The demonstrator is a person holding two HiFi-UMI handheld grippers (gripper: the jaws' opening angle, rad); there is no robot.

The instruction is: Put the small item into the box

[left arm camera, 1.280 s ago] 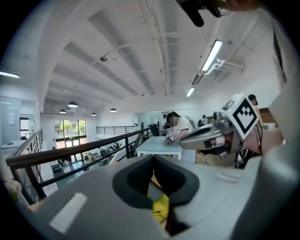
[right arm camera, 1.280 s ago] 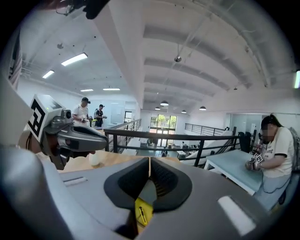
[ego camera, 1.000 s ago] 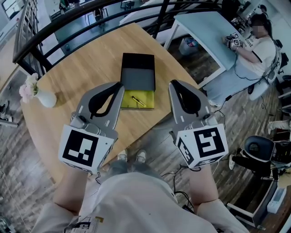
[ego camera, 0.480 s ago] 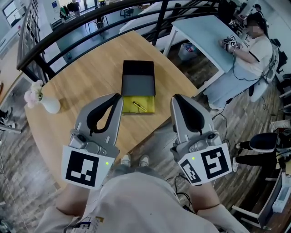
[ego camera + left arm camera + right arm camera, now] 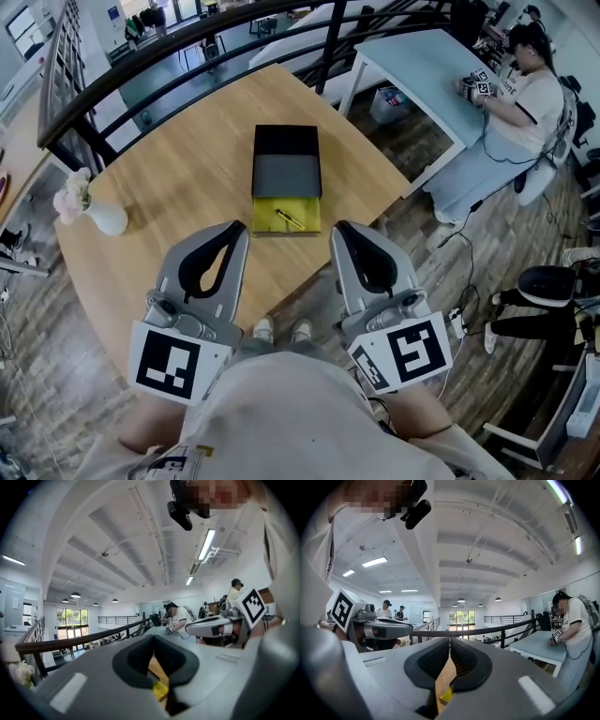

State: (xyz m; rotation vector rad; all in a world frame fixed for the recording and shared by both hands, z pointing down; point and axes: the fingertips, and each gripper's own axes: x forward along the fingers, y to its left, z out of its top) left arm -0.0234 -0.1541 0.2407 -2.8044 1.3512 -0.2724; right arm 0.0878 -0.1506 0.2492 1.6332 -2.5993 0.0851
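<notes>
Box (image 5: pixel 286 169), black, on round wooden table (image 5: pixel 178 141); small item (image 5: pixel 289 219) lies in its yellow tray (image 5: pixel 267 214). Left gripper (image 5: pixel 241 229), right gripper (image 5: pixel 339 229): I read both jaws closed, empty, flanking tray.

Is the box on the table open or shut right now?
Open. In the head view the box shows its yellow inside facing up, with a small item lying in it.

Head view: high, facing steeply down onto counter (image 5: pixel 178 150); left claw (image 5: pixel 240 228), right claw (image 5: pixel 340 229) near at bottom edge. Gripper views: close behind own jaws, facing roughly level across room. All share railing (image 5: pixel 89 637), counter sliver; each gripper view catches other claw.
</notes>
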